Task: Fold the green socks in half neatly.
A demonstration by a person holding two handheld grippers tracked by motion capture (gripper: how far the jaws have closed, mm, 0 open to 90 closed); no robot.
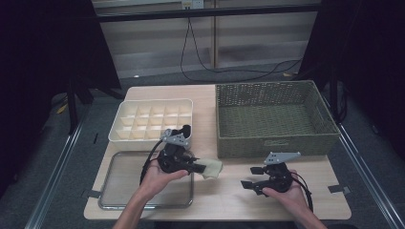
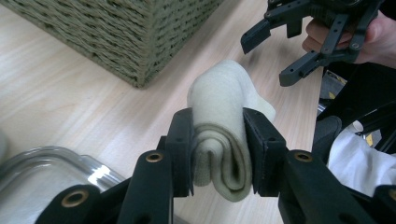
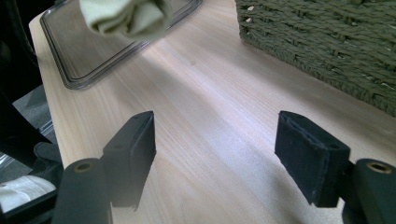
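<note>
A rolled cream cloth [image 2: 219, 154] is clamped between the two black jaws of the left gripper [image 2: 218, 151], seen closest in the left gripper view; the pads press on both of its sides and its free end bulges out beyond them. In the high view the same cloth [image 1: 211, 168] is seen sticking out to the right of the left gripper [image 1: 198, 166], held above the table [image 1: 229, 191] just past the right edge of a clear tray [image 1: 119, 191]. The left hand [image 1: 160, 179] is wrapped around the gripper body from below.

The right gripper [image 1: 250, 177] is held by the right hand [image 1: 286, 193] near the table's front right, well apart from the cloth, with its jaws pointing left towards it. In the right gripper view its jaws stand wide apart with nothing between them, bare wood being seen in the gap [image 3: 215, 154]; the cloth [image 3: 126, 18] hangs at the top of that view, over the tray's corner [image 3: 84, 70].

A green woven basket [image 1: 274, 143] is set at the back right of the table, and a cream divided box [image 1: 153, 121] at the back left, just behind the left gripper. The basket's corner [image 2: 135, 42] is seen beyond the cloth in the left gripper view, with the right gripper [image 2: 275, 58] farther off at the upper right.
</note>
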